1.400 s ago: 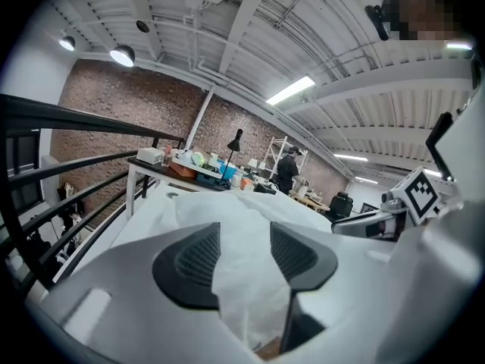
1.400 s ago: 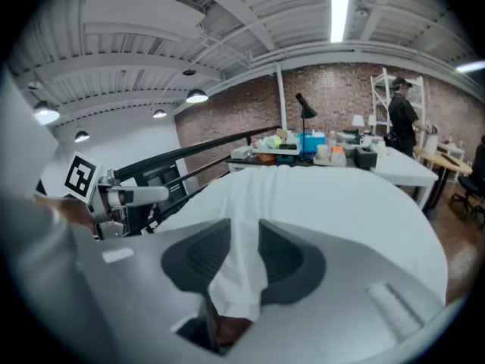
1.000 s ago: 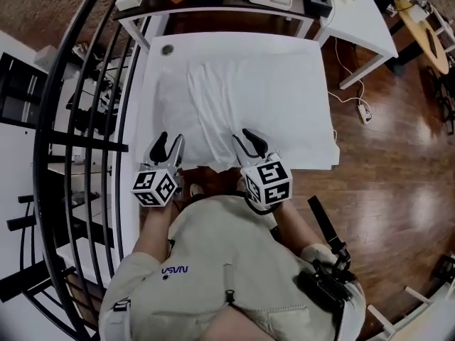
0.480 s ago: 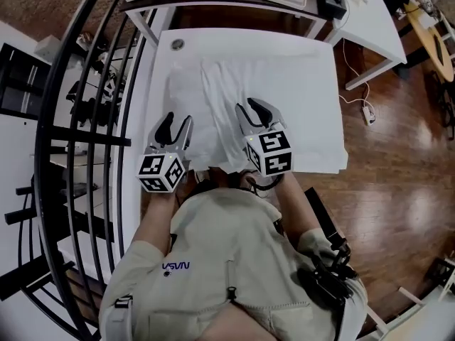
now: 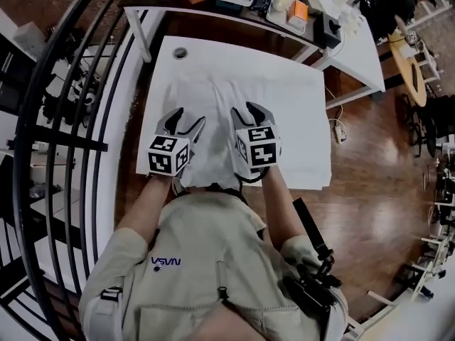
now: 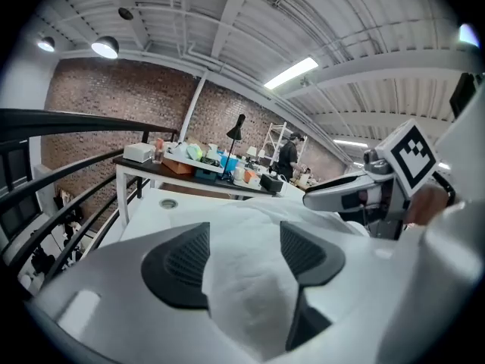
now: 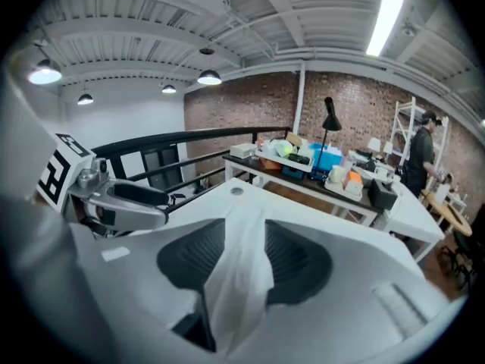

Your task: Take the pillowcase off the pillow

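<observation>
Overhead, hides what shows close up: pillowcase [image 6: 250, 302] cloth slack between just-opening, unclamped jaws of left gripper [image 6: 244, 250] and right gripper [image 7: 239, 255].

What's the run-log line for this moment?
step: pillowcase removal | left gripper: jaws just opening, pillowcase between | right gripper: same | pillowcase on table

Loft-style lab or workshop, not a home.
Brick wall [image 7: 250, 101], bare ceiling [image 6: 227, 21] with beams and ducts, hanging lamps [image 6: 106, 47]. Black railing [image 5: 64, 119] down the left of the head view, wood floor [image 5: 370, 176] at right, cluttered bench [image 7: 258, 169] at top, shelving [image 7: 405, 139] behind.
</observation>
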`<action>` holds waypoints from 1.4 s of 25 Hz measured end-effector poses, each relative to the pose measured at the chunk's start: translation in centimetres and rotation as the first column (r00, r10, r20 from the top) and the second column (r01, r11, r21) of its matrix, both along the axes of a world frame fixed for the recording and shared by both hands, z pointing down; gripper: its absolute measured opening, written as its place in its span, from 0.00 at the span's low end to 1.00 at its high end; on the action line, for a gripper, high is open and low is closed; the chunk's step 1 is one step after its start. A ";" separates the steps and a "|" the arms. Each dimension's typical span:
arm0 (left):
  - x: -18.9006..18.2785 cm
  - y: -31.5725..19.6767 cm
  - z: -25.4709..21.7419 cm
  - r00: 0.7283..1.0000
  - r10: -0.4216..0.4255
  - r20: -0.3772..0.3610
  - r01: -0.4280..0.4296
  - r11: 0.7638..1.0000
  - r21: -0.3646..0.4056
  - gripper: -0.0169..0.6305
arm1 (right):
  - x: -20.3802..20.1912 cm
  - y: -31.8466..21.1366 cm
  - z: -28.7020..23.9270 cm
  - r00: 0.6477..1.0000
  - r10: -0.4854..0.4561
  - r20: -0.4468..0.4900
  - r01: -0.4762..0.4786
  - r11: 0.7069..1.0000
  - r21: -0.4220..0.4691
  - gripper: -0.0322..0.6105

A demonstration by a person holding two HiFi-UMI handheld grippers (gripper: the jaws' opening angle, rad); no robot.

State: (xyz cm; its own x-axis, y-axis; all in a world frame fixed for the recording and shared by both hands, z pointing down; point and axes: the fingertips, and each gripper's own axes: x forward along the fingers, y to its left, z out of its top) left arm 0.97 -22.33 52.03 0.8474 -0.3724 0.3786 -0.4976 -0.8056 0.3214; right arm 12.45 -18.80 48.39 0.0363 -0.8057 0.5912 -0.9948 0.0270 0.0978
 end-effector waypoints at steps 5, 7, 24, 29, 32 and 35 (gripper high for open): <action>2.0 -1.0 2.3 0.998 0.035 0.057 -0.031 0.997 -0.070 0.47 | 1.0 -1.8 2.7 0.999 -0.013 -0.031 0.010 0.995 -0.101 0.33; 2.7 -0.5 3.5 0.994 0.049 0.102 -0.040 0.995 -0.088 0.47 | 0.6 -1.8 4.1 0.997 -0.058 -0.042 0.050 0.984 -0.169 0.32; -1.2 1.4 -6.6 0.982 -0.075 -0.171 0.087 0.994 0.064 0.07 | 13.2 2.0 -1.6 0.975 0.168 -0.145 -0.175 0.984 -0.035 0.06; -3.4 0.4 -5.5 0.976 -0.116 -0.187 0.125 0.991 0.039 0.07 | 15.9 4.7 0.9 0.967 0.248 -0.059 -0.252 0.965 -0.066 0.06; -4.2 -0.2 -0.3 0.977 -0.169 -0.133 0.162 0.985 -0.059 0.07 | 14.6 4.4 3.9 0.973 0.215 -0.087 -0.224 0.967 -0.119 0.06; -4.4 -0.5 3.2 0.984 -0.164 -0.070 0.159 0.985 -0.070 0.08 | 12.6 3.2 4.3 0.975 0.127 -0.184 -0.154 0.978 -0.139 0.06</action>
